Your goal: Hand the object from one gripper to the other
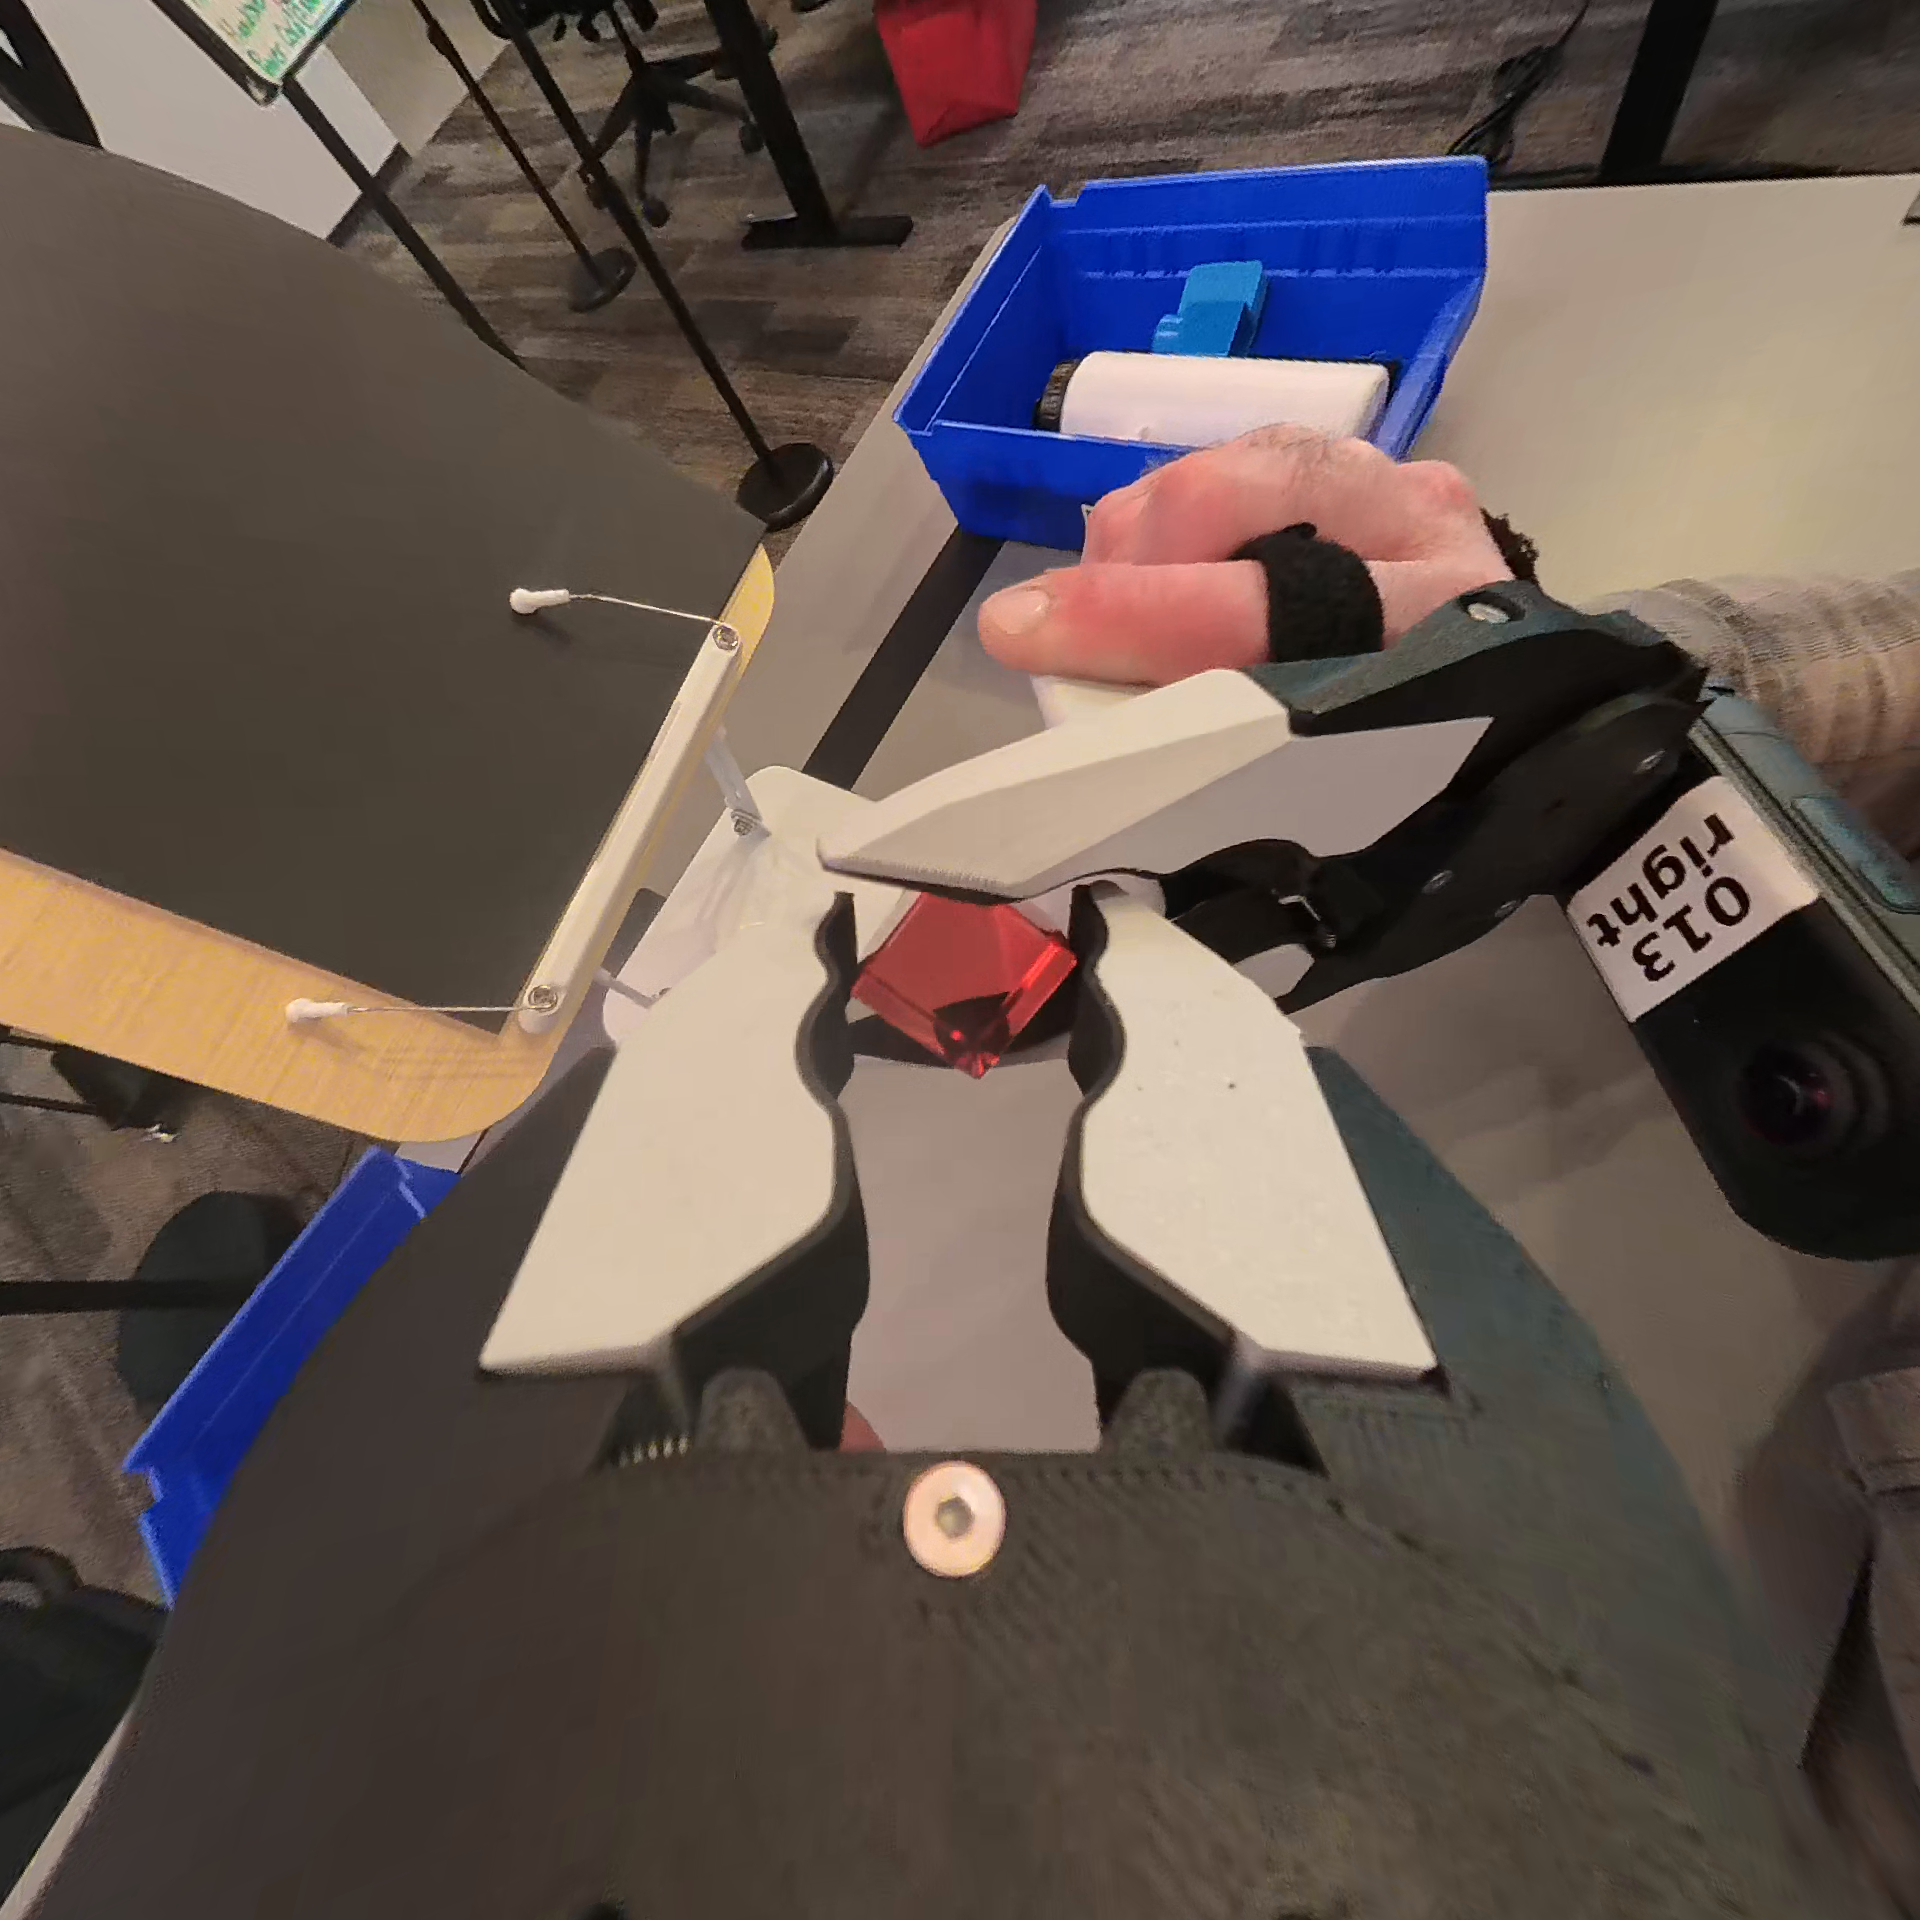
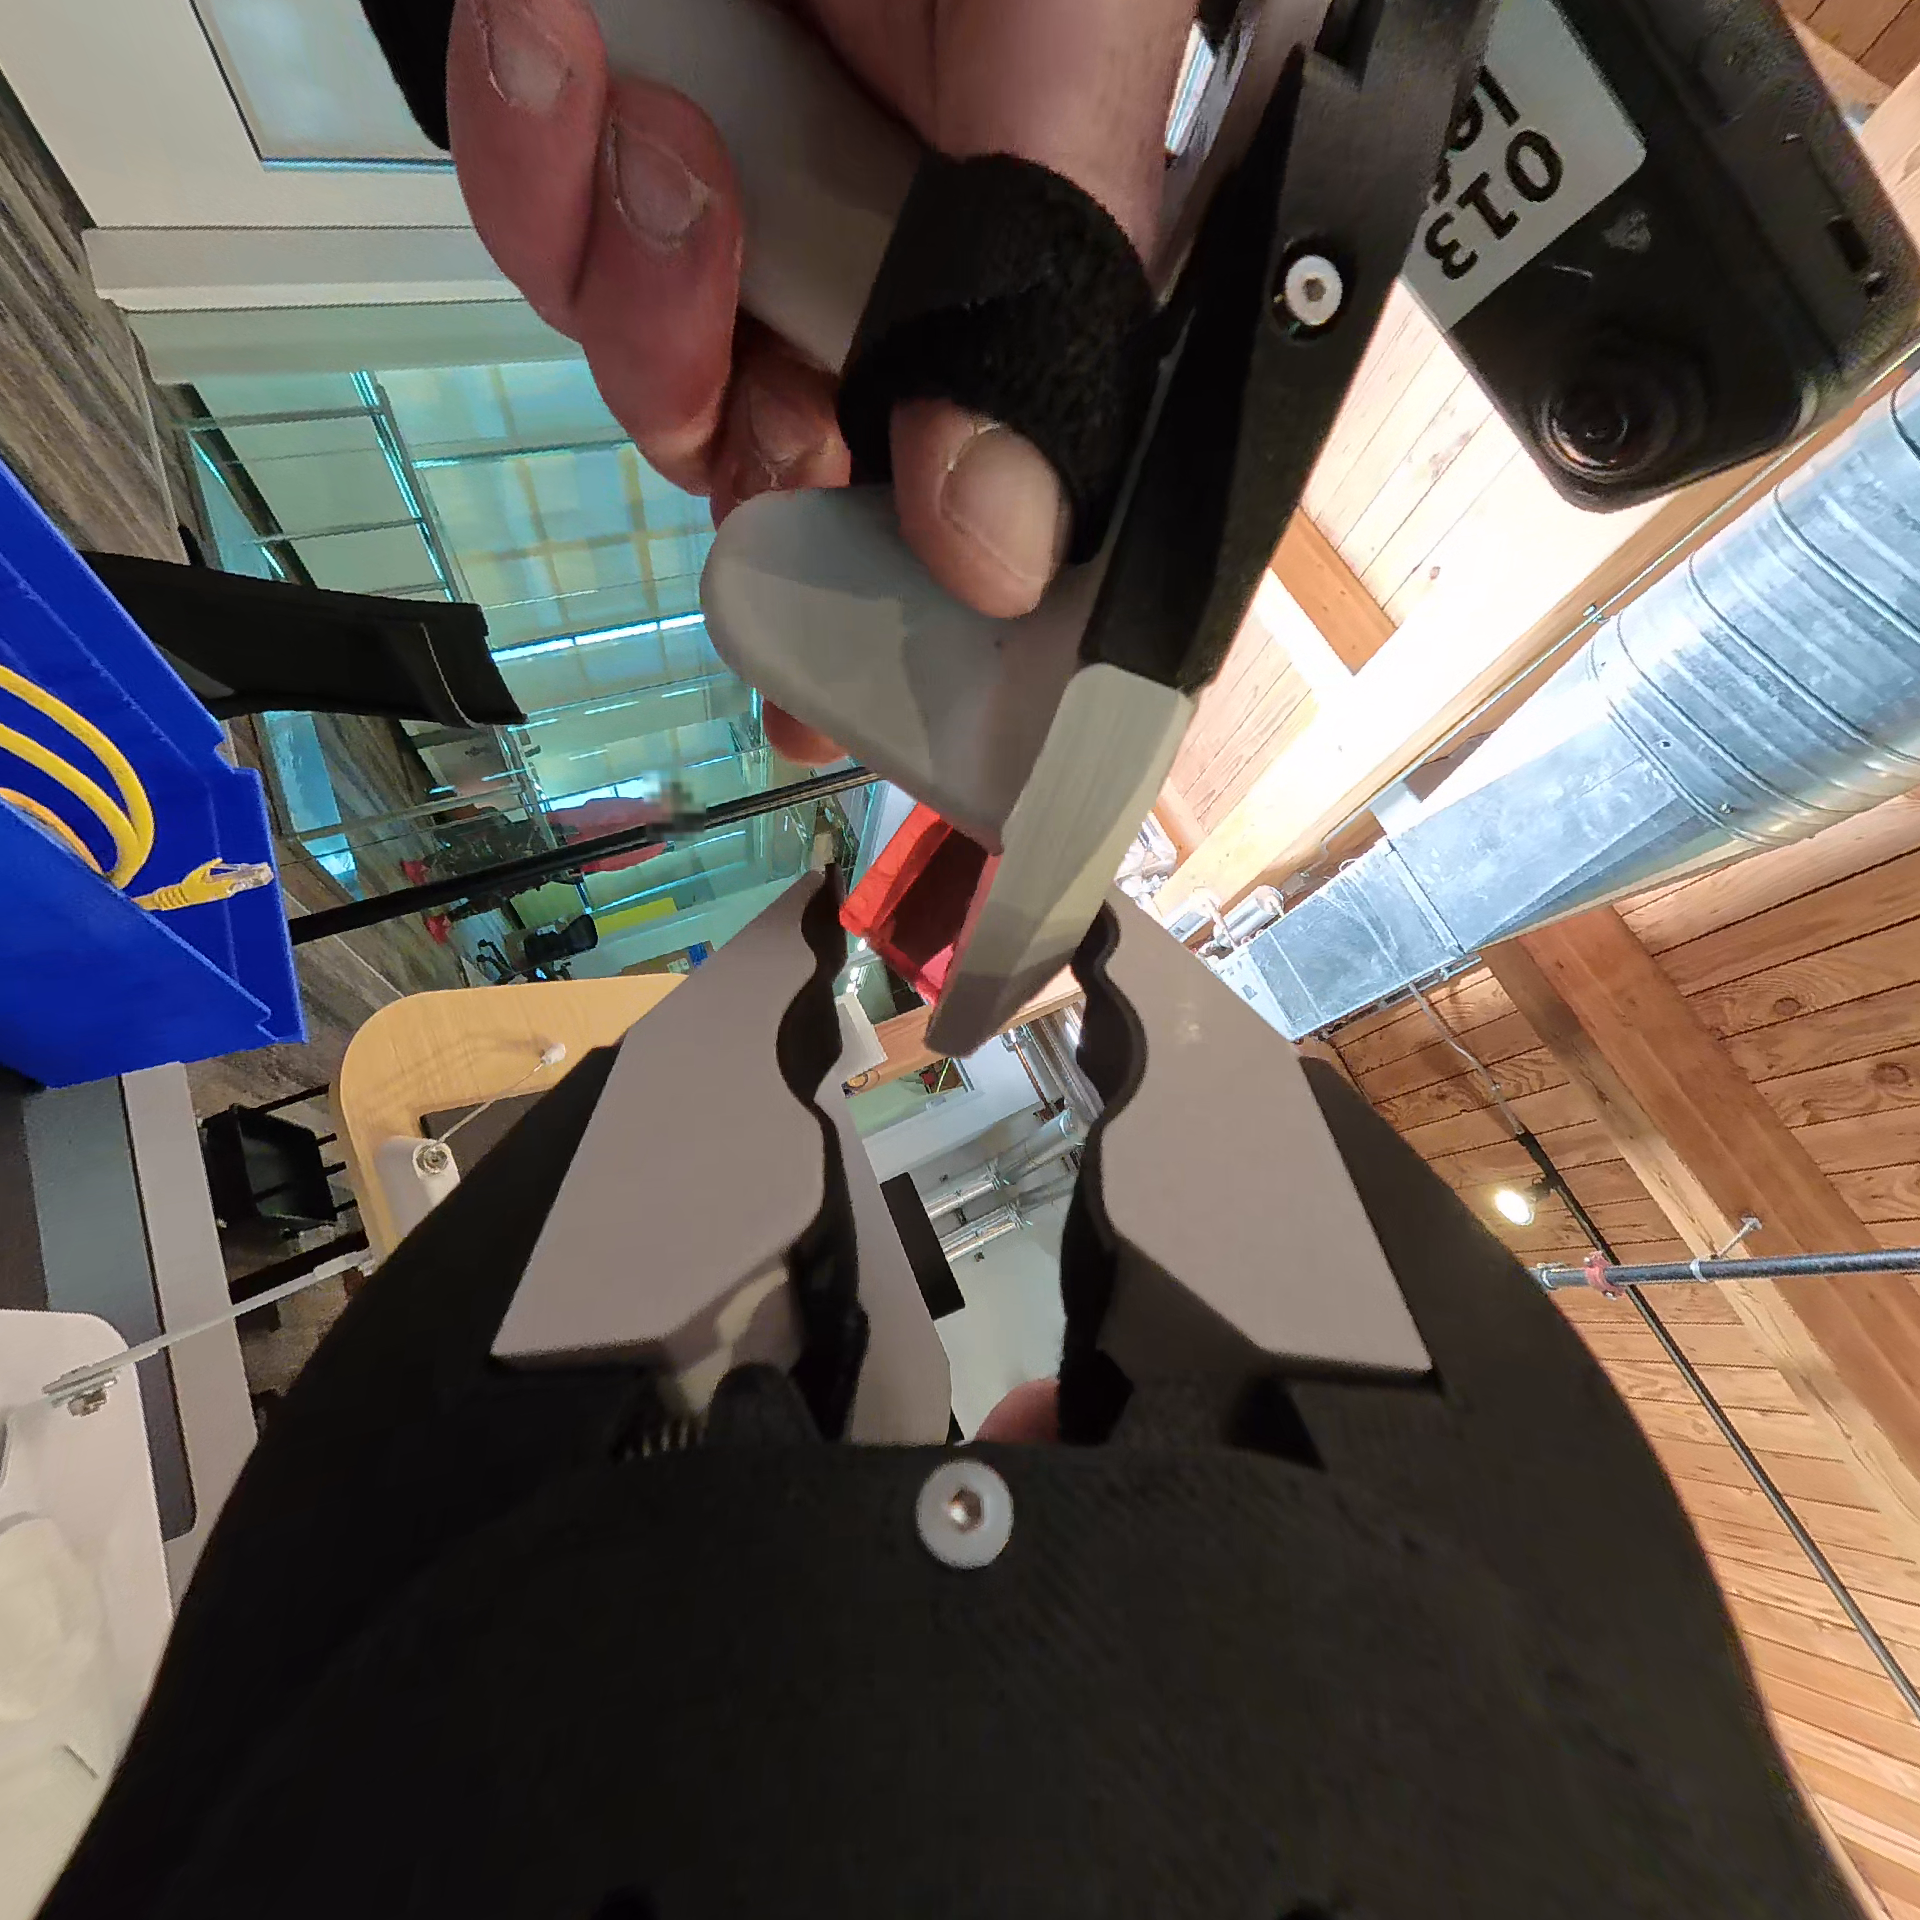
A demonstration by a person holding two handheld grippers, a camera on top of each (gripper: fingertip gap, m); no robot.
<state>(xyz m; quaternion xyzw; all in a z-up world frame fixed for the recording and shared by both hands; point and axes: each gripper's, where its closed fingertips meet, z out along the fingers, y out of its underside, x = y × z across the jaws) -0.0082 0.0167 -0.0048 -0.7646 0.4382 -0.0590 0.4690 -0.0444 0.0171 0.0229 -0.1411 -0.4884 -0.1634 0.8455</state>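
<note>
A red faceted block sits in the air between the tips of both grippers, above the grey table. In the left wrist view it lies between the two white fingers of the left gripper, whose notched inner edges press against its sides, so those jaws are clenched on it. The right gripper comes in from the right, turned on its side; one of its white fingers lies flat across the top of the block, touching it or nearly so. Its other finger is hidden below, so whether these jaws have clamped the block cannot be told.

In the right wrist view the block shows as a red patch beyond that gripper's own tips, partly covered by a finger of the left gripper crossing in front. The right gripper's own fingers stand apart with a clear gap between them.

A hand with a black strap over one finger holds the right gripper's handle. Beyond it a blue bin stands on the table, holding a white roll and a light blue part. To the left stands a dark panel with a wooden edge, with a white bar fixed on it.
</note>
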